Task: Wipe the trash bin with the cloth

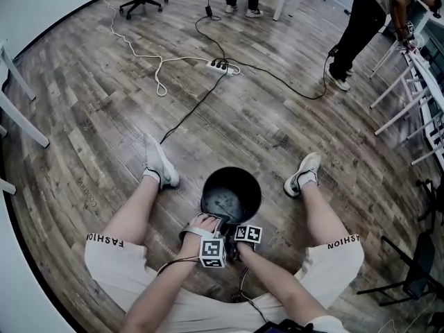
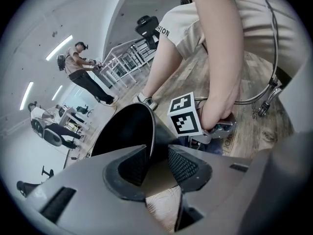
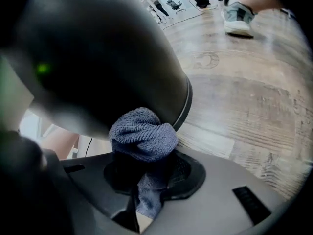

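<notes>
Down on the wooden floor (image 1: 277, 116), the black trash bin (image 1: 216, 184) stands upright between the seated person's spread legs, with both tools working at its near side.

The left gripper (image 2: 156, 160) straddles the bin's near rim. Its fingers (image 2: 133, 166) stand partly apart, one ribbed pad inside the bin and the other against the outer wall, and the thin rim runs down between them with the pads closed onto it. Nothing else sits in that gap. The marker cube (image 2: 185, 115) of the other tool shows just beside the bin's outer wall, with the person's hand wrapped round the handle behind it.

The right gripper (image 3: 151, 173) is clamped on the blue-grey cloth (image 3: 143, 133). Its fingers (image 3: 188, 173) pinch a narrow tail of the fabric, and the rest bunches into a rounded wad sticking out past the fingertips. That wad presses against the bin's dark wall (image 3: 98, 58) just by the curved rim, on the side nearest the person. The bin there is blurred, so its surface cannot be made out in detail.
</notes>
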### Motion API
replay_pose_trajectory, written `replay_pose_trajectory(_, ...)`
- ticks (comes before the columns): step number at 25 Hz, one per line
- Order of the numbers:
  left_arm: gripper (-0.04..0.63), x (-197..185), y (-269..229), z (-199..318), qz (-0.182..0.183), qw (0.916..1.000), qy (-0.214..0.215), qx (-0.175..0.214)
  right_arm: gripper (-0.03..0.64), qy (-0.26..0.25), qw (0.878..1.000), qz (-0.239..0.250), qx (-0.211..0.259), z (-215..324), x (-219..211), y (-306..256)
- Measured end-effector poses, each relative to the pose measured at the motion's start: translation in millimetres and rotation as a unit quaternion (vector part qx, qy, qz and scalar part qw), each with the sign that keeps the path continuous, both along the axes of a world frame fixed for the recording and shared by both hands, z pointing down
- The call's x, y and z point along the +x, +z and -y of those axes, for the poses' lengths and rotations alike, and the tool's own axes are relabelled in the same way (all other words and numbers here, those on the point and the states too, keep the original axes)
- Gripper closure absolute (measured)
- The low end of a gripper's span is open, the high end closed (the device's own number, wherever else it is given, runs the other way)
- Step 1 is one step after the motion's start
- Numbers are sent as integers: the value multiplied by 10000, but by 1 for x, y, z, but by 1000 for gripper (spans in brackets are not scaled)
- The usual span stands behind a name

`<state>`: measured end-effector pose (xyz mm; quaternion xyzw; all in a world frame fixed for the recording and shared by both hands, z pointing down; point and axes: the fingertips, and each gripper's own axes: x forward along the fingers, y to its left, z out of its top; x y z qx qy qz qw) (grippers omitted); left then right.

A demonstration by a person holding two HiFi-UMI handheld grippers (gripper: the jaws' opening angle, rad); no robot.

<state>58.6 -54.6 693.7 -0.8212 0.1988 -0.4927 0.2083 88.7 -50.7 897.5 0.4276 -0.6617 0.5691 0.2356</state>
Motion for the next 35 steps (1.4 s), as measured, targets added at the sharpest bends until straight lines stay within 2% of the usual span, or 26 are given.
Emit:
replay_pose_trajectory(3,453,1,-1,-3,-228,9996,-29,-173,528,-106,9999,75,-101,-5,5,2)
replay_pose_trajectory(5,453,-1,-3,-6,-485,9982,3,-363,528,-537,9985,-130,-58,-11,7,-10)
replay_pose_trajectory(8,451,-17,-4,0,-378,9985,168,-350,528,-1320,9905,-318,207,-15,10,-49)
replay_pose_trajectory(10,451,-27,-6,3,-323,9985,294,-342,528,-1603,9858,-333,361,-20,14,-82)
replay_pose_trajectory(14,448,-36,-5,-1,-447,9965,467,-524,528,-1690,9837,-113,608,-31,13,-149)
replay_pose_trajectory(18,448,-34,-6,7,-541,9959,433,-575,528,-2002,9732,122,1124,-27,-3,-214)
replay_pose_trajectory(20,448,-32,-7,4,-534,9959,420,-595,528,-2135,9693,198,1205,-29,-12,-228)
replay_pose_trajectory(26,462,-15,-7,-11,-675,9941,396,-748,528,-2212,9702,25,992,-20,-21,-204)
replay_pose_trajectory(35,465,-4,-8,-10,-685,9949,105,-730,528,-1796,9812,155,688,-17,-25,-114)
